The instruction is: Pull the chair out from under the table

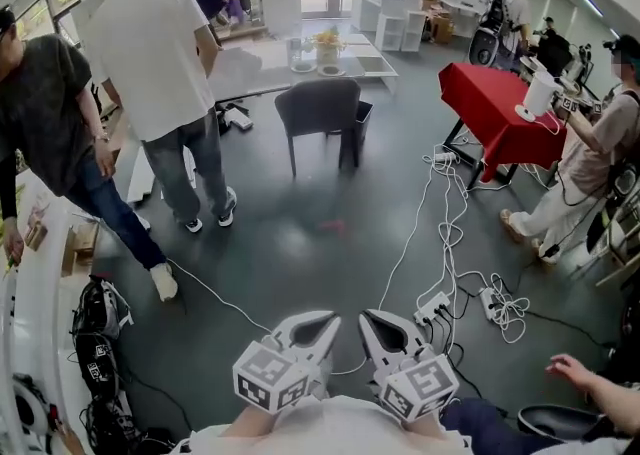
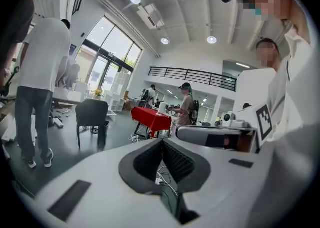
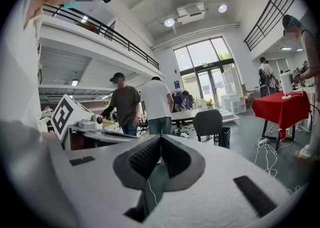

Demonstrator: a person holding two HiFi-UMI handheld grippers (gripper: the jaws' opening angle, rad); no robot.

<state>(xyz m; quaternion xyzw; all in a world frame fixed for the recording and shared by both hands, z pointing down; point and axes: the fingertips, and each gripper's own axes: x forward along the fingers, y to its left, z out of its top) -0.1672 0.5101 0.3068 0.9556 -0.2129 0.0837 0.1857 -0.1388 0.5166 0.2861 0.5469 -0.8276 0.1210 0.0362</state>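
A dark grey chair (image 1: 320, 108) stands across the room, its seat tucked toward a white table (image 1: 265, 61) that carries a vase of flowers. The same chair (image 2: 91, 114) shows small at the left of the left gripper view and right of centre (image 3: 207, 123) in the right gripper view. My left gripper (image 1: 322, 323) and right gripper (image 1: 376, 323) hang side by side close to my body at the bottom of the head view, far from the chair. Both are shut with nothing between the jaws: left gripper (image 2: 161, 143), right gripper (image 3: 160, 140).
A person in a white shirt (image 1: 150, 53) and one in a dark shirt (image 1: 40, 113) stand at the left by the table. A red-clothed table (image 1: 495, 103) stands at the right. Cables (image 1: 445, 233) and a power strip (image 1: 435, 305) lie on the floor.
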